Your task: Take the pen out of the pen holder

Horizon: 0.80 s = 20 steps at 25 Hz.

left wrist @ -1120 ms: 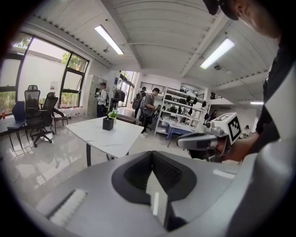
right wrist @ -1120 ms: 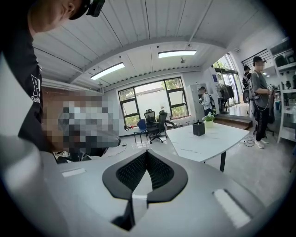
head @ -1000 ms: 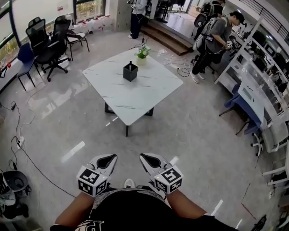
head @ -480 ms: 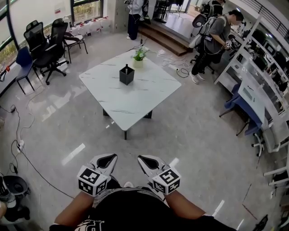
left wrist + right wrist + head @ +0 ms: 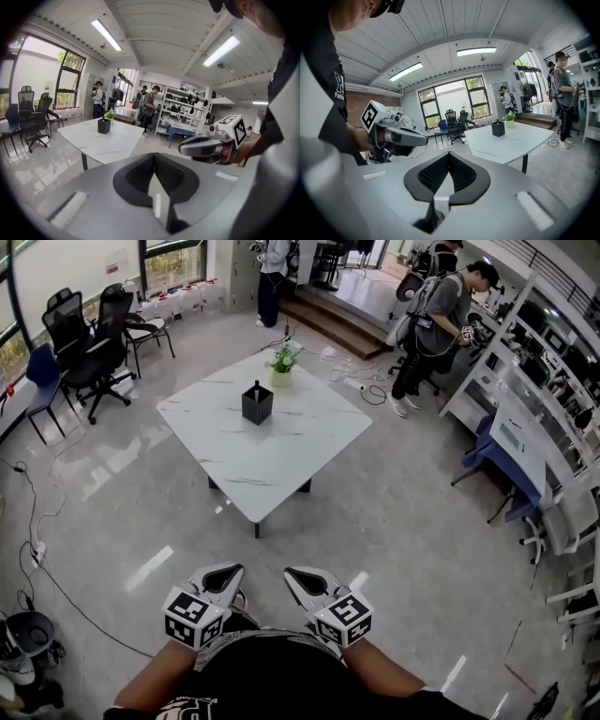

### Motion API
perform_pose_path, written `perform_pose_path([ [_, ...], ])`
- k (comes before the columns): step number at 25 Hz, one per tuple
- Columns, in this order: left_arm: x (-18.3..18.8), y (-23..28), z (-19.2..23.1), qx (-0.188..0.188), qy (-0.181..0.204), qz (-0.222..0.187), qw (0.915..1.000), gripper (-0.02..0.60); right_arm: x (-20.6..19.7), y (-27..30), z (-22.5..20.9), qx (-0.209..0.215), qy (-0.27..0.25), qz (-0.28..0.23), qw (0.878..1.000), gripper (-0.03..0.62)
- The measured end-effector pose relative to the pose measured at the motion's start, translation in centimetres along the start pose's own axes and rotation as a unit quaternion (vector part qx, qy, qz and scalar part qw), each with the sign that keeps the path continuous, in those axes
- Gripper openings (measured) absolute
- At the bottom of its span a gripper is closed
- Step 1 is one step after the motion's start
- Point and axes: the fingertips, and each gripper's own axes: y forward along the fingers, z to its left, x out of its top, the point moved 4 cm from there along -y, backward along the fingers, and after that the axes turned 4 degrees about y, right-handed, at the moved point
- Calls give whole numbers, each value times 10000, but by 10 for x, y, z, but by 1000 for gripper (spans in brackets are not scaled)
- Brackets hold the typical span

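A black square pen holder stands on the white marble table, far ahead of me, with a dark pen sticking up from it. It also shows small in the left gripper view as the pen holder and in the right gripper view as the pen holder. My left gripper and right gripper are held side by side close to my body, well short of the table. Both are shut with nothing between the jaws, as seen at the left gripper and the right gripper.
A small potted plant stands behind the pen holder. Black office chairs are at the far left, desks and shelves along the right. People stand beyond the table. Cables lie on the floor at left.
The table and pen holder have shifted a little left and down in the head view as I come closer. Both grippers stay shut in front of my body.
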Motion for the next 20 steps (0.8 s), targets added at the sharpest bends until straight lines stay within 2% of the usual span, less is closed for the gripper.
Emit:
perform_pose_path([
  [5, 15, 15, 15, -73, 3, -75, 9999, 57, 10, 10, -15, -108, 28, -2, 9999, 0],
  [12, 18, 33, 57, -157, -70, 50, 9998, 57, 21, 51, -34, -173, 89, 94, 9998, 0],
  [16, 39, 45, 98, -183, -58, -43, 9998, 57, 44, 87, -47, -215, 26, 117, 9997, 0],
  [20, 63, 65, 121, -223, 15, -108, 9997, 57, 68, 106, -66, -229, -46, 87, 9997, 0],
])
